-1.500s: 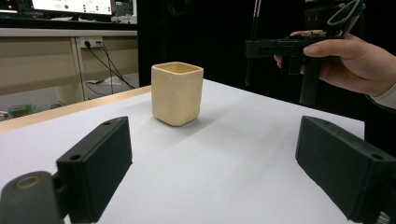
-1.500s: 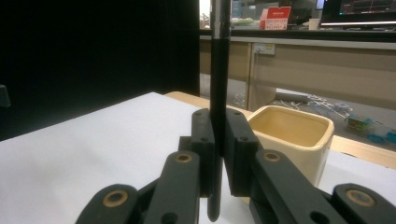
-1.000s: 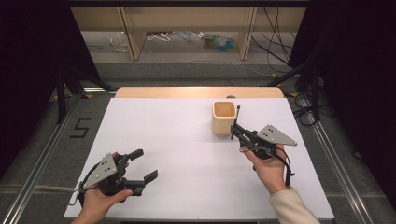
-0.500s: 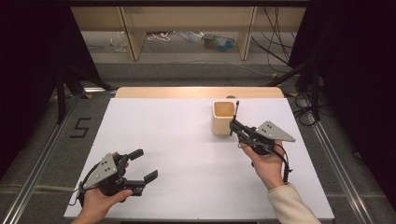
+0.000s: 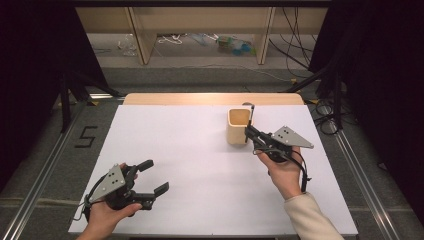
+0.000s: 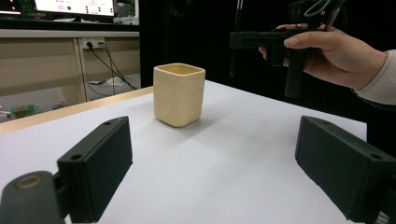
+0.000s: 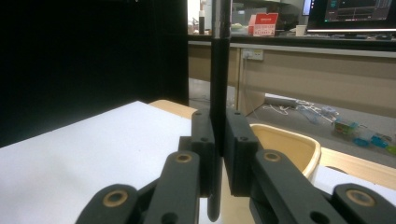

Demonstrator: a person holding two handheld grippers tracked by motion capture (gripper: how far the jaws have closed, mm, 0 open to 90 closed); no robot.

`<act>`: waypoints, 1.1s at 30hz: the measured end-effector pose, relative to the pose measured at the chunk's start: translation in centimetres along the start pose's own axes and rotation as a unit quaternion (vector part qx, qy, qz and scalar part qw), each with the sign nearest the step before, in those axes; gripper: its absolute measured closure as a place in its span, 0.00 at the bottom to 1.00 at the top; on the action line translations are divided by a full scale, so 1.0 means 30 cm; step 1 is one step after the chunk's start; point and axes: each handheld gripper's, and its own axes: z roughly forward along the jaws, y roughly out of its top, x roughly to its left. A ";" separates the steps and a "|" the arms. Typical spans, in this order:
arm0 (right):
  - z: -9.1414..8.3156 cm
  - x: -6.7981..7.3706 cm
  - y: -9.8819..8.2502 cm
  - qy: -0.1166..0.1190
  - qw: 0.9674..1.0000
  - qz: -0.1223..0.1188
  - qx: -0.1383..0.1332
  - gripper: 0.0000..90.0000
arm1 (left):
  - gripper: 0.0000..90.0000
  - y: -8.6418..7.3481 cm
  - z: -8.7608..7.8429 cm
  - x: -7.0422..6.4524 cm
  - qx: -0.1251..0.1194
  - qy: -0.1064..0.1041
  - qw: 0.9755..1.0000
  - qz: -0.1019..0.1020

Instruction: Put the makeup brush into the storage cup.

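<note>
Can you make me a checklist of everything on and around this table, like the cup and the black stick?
Surface: white table, wooden far edge.
Job's things: beige cup standing upright; black pen held upright beside the cup.
Clutter: nothing seen on the table.
Grippers: right gripper shut on the pen; left gripper open, holding nothing.
Cables: black cables on the floor at right.
Surroundings: wooden shelf legs behind; a 5 marked on the floor.

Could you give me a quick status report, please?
Right gripper shut on upright black pen, beside cup. Left gripper open, idle. Nothing in the way.
</note>
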 end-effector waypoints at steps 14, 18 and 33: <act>0.022 -0.005 0.012 -0.007 1.000 -0.001 -0.004 0.94 | 0.12 -0.001 0.003 0.001 -0.007 -0.005 1.000 -0.002; 0.028 -0.005 0.014 -0.004 1.000 0.002 -0.003 0.94 | 0.12 -0.001 0.003 0.001 -0.006 -0.004 1.000 -0.002; 0.054 -0.010 0.024 -0.009 1.000 -0.001 -0.005 0.94 | 0.12 -0.001 0.001 -0.001 -0.002 -0.001 1.000 -0.004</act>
